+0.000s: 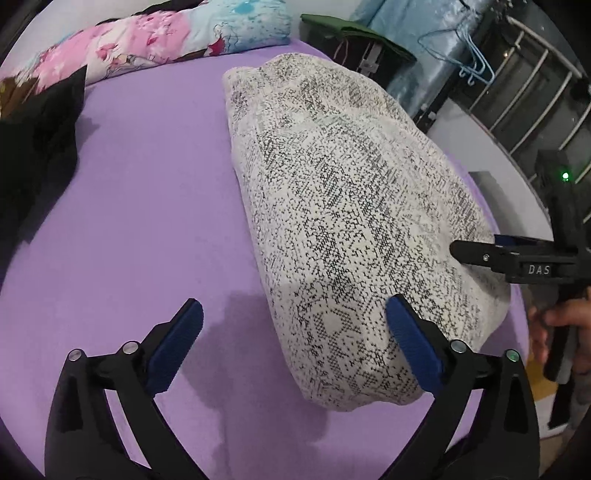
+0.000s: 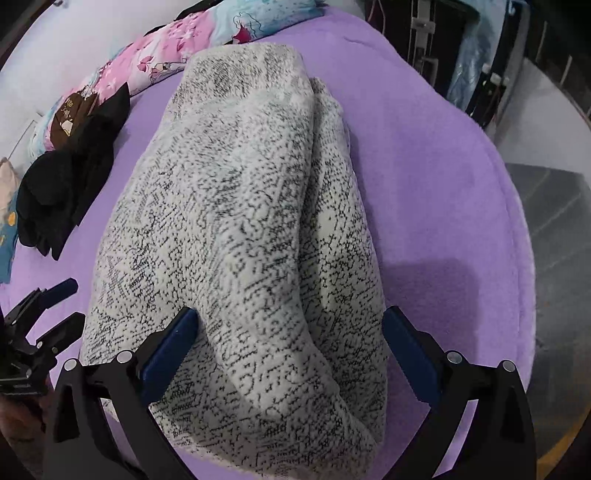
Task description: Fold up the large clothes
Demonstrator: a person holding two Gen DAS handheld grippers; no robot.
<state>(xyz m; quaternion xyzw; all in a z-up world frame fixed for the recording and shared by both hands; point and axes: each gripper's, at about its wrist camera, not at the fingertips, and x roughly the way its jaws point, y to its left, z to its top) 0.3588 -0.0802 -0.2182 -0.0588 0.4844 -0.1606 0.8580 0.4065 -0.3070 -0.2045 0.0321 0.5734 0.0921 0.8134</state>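
Note:
A large white knit garment [image 1: 354, 206] speckled with black lies folded into a long bundle on the purple bed sheet [image 1: 140, 192]. My left gripper [image 1: 293, 306] is open over the bundle's near left corner; its right pad rests by the cloth and its left pad hangs over bare sheet. In the right wrist view the garment [image 2: 236, 206] shows two long layers side by side. My right gripper [image 2: 291, 313] is open and straddles the bundle's near end, with cloth between its jaws. The left gripper [image 2: 70, 302] appears at that view's left edge, and the right gripper [image 1: 476, 245] at the bundle's right side.
A floral pink and blue pillow [image 1: 155, 40] lies along the back of the bed. Black clothes [image 1: 37, 147] are piled at the left. The bed's right edge [image 2: 517, 229] drops to a grey floor. Blue hangers [image 1: 472, 62] and a green cloth [image 1: 354, 33] stand behind.

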